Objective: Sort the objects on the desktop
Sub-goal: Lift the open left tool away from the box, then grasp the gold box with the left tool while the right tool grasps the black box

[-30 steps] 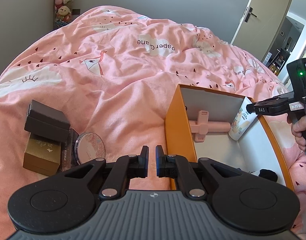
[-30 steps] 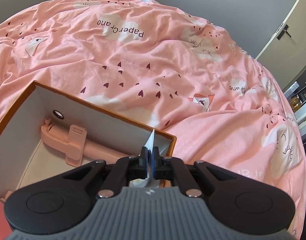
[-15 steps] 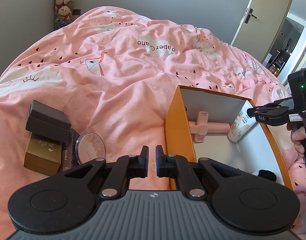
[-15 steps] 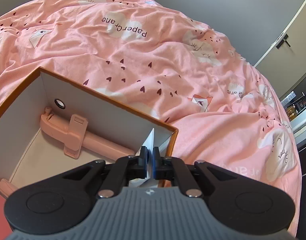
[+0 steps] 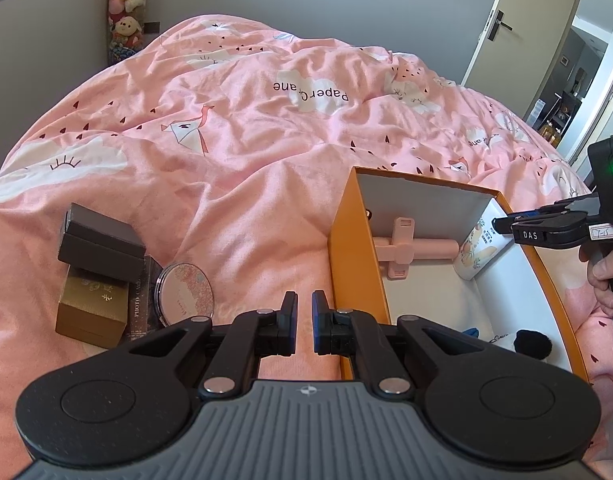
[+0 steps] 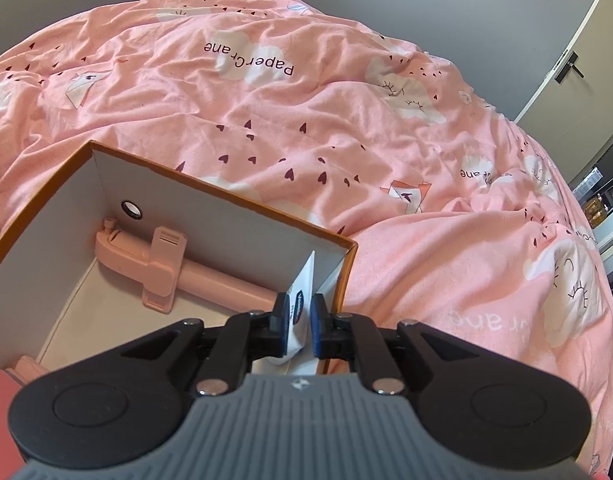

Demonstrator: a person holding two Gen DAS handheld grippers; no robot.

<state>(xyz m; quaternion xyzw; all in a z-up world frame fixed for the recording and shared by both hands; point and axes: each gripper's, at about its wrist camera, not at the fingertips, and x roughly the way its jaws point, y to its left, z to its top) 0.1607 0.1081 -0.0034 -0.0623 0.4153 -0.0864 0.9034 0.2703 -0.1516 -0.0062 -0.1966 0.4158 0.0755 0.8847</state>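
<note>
In the right wrist view the right hand-held gripper [image 6: 298,326] sits low in the centre of the frame, over the near right corner of the orange box [image 6: 42,184]. Its jaws have just been opening, and the white tube [image 6: 302,292] stands between them, its crimped end pointing up against the box's inner corner; the right pad stands off it, while the left pad lies close against it, contact unclear. A pink selfie stick [image 6: 154,268] lies along the far wall inside the box. In the left wrist view the left hand-held gripper [image 5: 304,322] hangs at lower centre with its jaws nearly together and nothing between them, over the pink bedspread [image 5: 246,128] just left of the box. At the left of that frame, a dark box [image 5: 100,240] lies on a gold box [image 5: 92,308], with a round compact [image 5: 184,294] just beside them. At the right edge a hand [image 5: 604,276] holds the other gripper's handle.
</note>
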